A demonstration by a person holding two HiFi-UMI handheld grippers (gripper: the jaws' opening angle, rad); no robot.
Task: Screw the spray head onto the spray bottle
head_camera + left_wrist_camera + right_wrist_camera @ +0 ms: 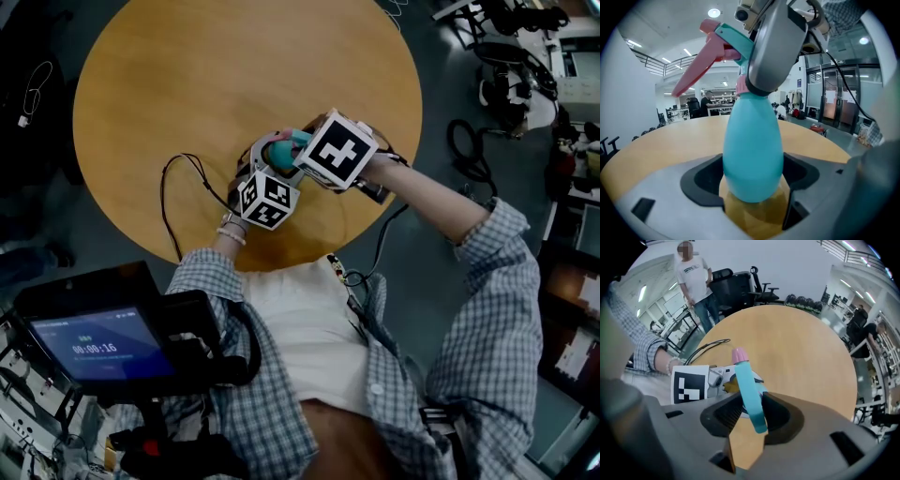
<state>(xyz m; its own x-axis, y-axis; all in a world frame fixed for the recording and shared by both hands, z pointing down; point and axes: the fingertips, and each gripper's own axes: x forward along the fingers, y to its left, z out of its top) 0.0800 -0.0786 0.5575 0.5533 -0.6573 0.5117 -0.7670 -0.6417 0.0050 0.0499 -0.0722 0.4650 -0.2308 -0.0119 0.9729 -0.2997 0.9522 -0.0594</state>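
Note:
A teal spray bottle (752, 150) stands upright on the round wooden table (187, 84). My left gripper (752, 187) is shut on its lower body, one jaw on each side. On the bottle's neck sits the spray head (726, 40), teal with a pink trigger (696, 65). My right gripper (750, 413) comes down from above and is shut on the spray head (751, 392), whose pink nozzle (739, 355) sticks out past the jaws. In the head view both grippers meet near the table's front edge, left gripper (270, 178) and right gripper (307, 155), with the bottle (281, 152) mostly hidden between them.
A black cable (178, 192) loops over the table beside my left hand. A person (696, 282) stands beyond the table next to office chairs (740, 282). Cables and gear (511, 84) lie on the floor to the right.

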